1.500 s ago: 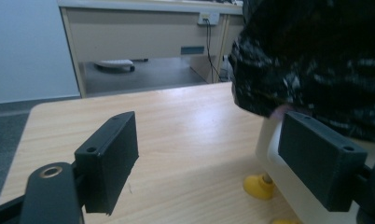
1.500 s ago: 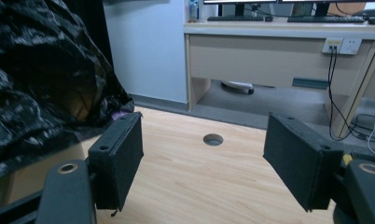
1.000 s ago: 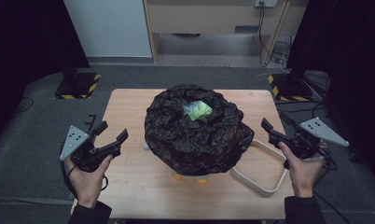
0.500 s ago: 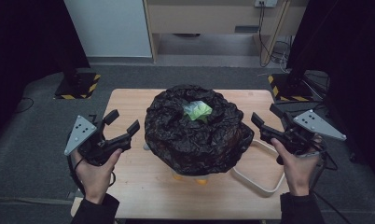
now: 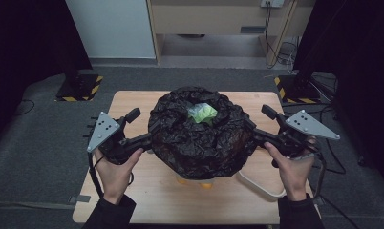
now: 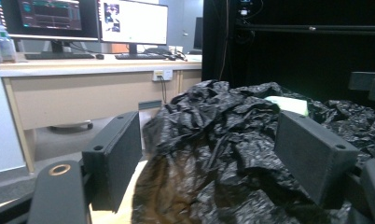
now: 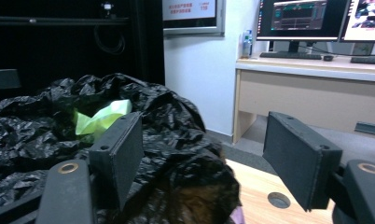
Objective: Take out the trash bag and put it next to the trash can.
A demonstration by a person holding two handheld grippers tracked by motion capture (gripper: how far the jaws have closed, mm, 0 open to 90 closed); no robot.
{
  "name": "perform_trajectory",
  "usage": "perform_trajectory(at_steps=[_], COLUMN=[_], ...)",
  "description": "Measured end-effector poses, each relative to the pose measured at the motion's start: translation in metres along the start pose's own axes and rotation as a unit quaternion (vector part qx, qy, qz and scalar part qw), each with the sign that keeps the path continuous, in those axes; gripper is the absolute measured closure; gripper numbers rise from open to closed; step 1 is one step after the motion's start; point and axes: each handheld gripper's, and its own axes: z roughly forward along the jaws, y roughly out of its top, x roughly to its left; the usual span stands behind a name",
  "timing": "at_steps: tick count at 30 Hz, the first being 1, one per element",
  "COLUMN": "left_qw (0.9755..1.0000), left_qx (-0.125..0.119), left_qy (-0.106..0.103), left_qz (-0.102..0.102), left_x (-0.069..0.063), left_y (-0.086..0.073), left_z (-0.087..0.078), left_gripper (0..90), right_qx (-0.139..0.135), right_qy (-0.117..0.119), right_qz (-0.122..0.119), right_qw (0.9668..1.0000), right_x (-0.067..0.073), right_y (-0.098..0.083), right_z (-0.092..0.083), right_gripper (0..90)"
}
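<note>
Bag of crumpled black plastic sits mid-table, green wrapper in its open top. Your left gripper and right gripper flank it at its sides, jaws spread, gripping nothing.

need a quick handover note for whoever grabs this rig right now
Left gripper: open, jaws at the left side of the black bag, nothing clamped.
Right gripper: open, at the bag's right side, nothing clamped.
Things: the bag lines a bin in the middle of the table; its rim is spread over the top, with green trash inside. A white loop lies at front right.
Done: both grippers brought to the bag.
Left: probably grip the rim on both sides and gather or lift the bag.
</note>
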Motion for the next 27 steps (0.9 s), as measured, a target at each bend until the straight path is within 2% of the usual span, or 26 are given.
perform_trajectory(at_steps=[4, 8, 9, 13, 22, 27], left_qw=[1.0, 0.9998, 0.9997, 0.9997, 0.9996, 0.9995], left_qx=[0.002, 0.014, 0.009, 0.019, 0.026, 0.026], left_qy=[-0.007, -0.009, -0.015, -0.008, -0.001, -0.004], left_qz=[0.005, 0.008, 0.016, 0.013, 0.012, 0.015], left_x=[-0.005, -0.008, -0.007, -0.008, -0.008, -0.01], left_y=[0.002, 0.001, 0.001, -0.003, -0.01, -0.011], left_z=[0.006, 0.013, 0.016, 0.023, 0.029, 0.03], left_gripper=[23.1, 24.5, 24.9, 25.9, 32.5, 39.0], right_qx=[0.006, 0.015, 0.017, 0.033, 0.039, 0.044], right_qy=[0.016, 0.036, 0.037, 0.035, 0.043, 0.059], right_qz=[0.002, 0.013, 0.013, 0.004, 0.003, 0.017], right_qw=[0.9999, 0.9991, 0.9991, 0.9988, 0.9983, 0.9972], right_x=[0.006, 0.011, 0.012, 0.014, 0.017, 0.018], right_y=[0.001, 0.0, -0.001, -0.006, -0.009, -0.009], right_z=[0.007, 0.015, 0.017, 0.023, 0.028, 0.029], right_gripper=[28.8, 29.4, 29.5, 30.4, 39.9, 50.9])
